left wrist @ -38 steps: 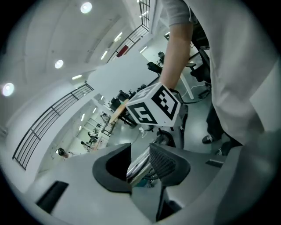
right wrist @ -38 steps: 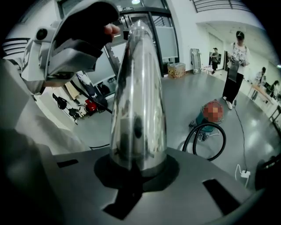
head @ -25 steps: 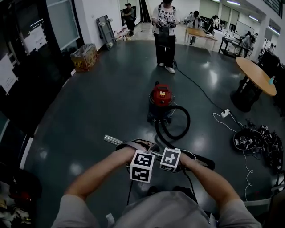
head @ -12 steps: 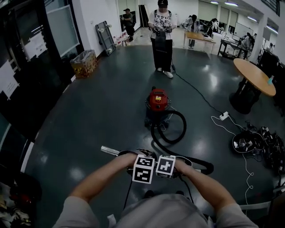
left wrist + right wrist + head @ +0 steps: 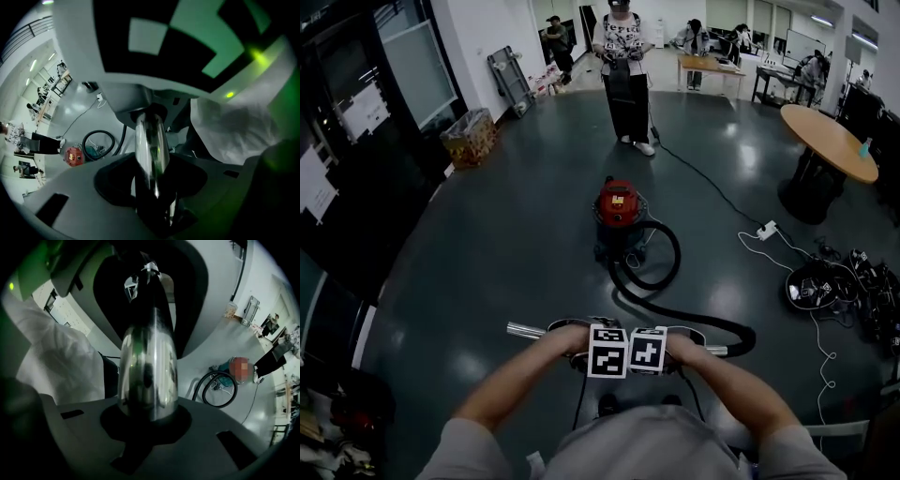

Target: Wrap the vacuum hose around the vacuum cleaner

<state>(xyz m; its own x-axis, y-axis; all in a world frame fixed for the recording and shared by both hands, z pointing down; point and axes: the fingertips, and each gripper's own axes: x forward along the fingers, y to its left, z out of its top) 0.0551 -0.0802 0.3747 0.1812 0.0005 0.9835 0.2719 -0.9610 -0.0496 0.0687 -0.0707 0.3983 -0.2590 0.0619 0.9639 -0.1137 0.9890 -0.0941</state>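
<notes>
Left claw (image 5: 151, 180): jaws just opening, loose around chrome metal wand tube (image 5: 528, 330).
Right claw (image 5: 149, 397): clamped on tube.
Black hose (image 5: 675, 314): on floor (image 5: 487, 244), running to red vacuum cleaner (image 5: 617, 202), well ahead.

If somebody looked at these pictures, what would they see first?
The bright red vacuum cleaner jumps out first, standing alone in the middle of the dark, shiny floor. Its black hose curls in a big loop beside it. The hose then snakes toward the camera to a shiny metal tube, held crosswise at the bottom of the head view.
</notes>
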